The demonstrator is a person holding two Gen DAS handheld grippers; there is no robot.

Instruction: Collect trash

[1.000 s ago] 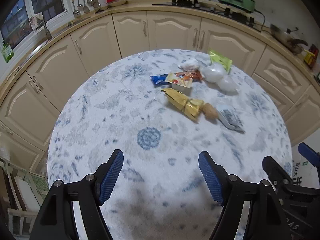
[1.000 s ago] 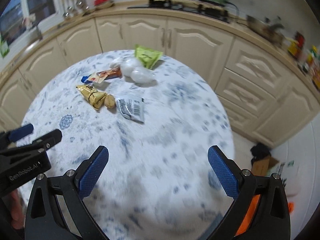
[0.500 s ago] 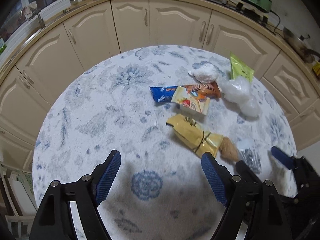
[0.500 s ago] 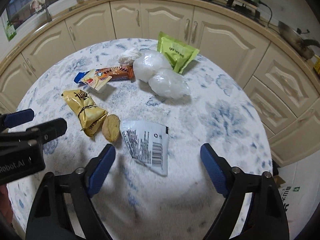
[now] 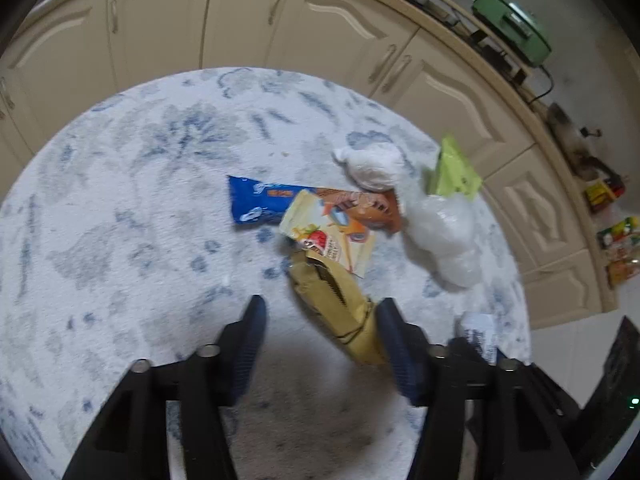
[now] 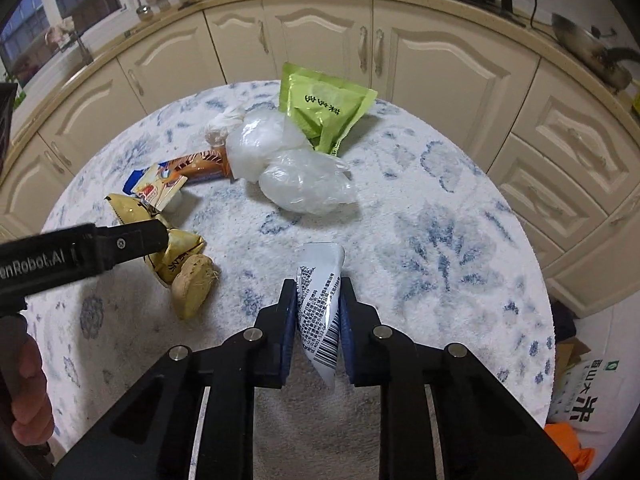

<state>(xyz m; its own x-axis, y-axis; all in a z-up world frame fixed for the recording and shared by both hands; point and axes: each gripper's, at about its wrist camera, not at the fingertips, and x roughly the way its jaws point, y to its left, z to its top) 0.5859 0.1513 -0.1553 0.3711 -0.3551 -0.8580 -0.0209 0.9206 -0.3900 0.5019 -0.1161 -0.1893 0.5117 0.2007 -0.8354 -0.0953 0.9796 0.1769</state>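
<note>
Trash lies on a round table with a white, blue-flowered cloth [image 5: 120,220]. My right gripper [image 6: 318,300] is shut on a white barcode wrapper [image 6: 320,304], folded between its pads. My left gripper [image 5: 320,328] is open, its right finger beside a gold wrapper [image 5: 336,304], which also shows in the right wrist view [image 6: 176,244]. A brown lump [image 6: 192,288] lies next to the gold wrapper. Further back lie a blue and orange wrapper [image 5: 260,204], a strawberry packet [image 5: 328,240], crumpled clear plastic [image 6: 304,184], a white tissue wad [image 5: 372,166] and a green pouch [image 6: 324,108].
Cream kitchen cabinets [image 6: 320,48] curve behind the table. A green appliance [image 5: 516,24] and a pan [image 6: 588,52] stand on the counter. Bags and boxes [image 6: 580,396] lie on the floor at the right of the table.
My right gripper has closed on the white barcode wrapper and lifted its end. My left gripper has moved forward to the gold wrapper and narrowed somewhat.
</note>
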